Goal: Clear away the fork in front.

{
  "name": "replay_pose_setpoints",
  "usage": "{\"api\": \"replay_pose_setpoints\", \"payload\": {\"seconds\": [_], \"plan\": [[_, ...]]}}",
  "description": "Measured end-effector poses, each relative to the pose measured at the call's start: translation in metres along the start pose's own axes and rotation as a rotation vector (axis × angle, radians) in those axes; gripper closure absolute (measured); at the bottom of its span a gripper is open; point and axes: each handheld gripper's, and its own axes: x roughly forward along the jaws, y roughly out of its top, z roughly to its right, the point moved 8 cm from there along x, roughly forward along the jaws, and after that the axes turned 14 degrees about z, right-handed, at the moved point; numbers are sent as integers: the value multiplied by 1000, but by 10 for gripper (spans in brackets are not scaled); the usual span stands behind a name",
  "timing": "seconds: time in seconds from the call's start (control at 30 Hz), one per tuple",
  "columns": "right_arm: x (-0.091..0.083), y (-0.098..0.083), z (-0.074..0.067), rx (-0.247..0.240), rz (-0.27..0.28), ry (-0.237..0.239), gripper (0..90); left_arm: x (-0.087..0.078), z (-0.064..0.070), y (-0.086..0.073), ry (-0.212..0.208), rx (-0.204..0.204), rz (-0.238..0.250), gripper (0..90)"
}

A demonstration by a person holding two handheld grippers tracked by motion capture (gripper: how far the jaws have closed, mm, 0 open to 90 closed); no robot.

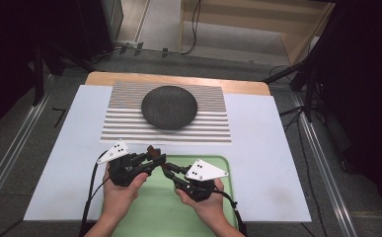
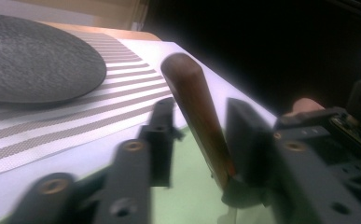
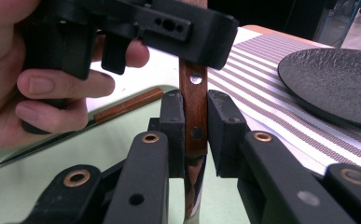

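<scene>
My right gripper (image 3: 196, 128) is shut on the wooden handle (image 3: 194, 95) of a utensil, and its metal part (image 3: 192, 186) hangs down between the jaws. In the high view both grippers meet over the far edge of the green tray (image 1: 154, 207), the left gripper (image 1: 154, 155) facing the right gripper (image 1: 169, 171). The same handle (image 2: 192, 93) stands tilted between the jaws of my left gripper (image 2: 201, 137). The left finger (image 2: 162, 135) stands apart from the handle, with green tray showing in the gap. A second wooden-handled knife (image 3: 122, 108) lies flat on the tray.
A dark round plate (image 1: 169, 107) sits on a striped placemat (image 1: 124, 128) beyond the tray. A white sheet (image 1: 267, 163) covers the table, whose wooden edge (image 1: 178, 78) shows at the far side. Metal rails and cables line the floor on both sides.
</scene>
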Motion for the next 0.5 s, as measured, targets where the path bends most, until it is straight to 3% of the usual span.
{"api": "replay_pose_setpoints", "payload": {"seconds": [0.23, 0.3, 0.5], "plan": [[1, 0, -1, -4, 8, 0, 731, -4, -3, 2, -69, -106, 7, 773], [1, 3, -1, -4, 20, 6, 612, -6, -3, 5, -91, -122, 22, 791], [-4, 8, 5, 19, 32, -4, 319, -11, -3, 9, -101, -106, 21, 798]]}}
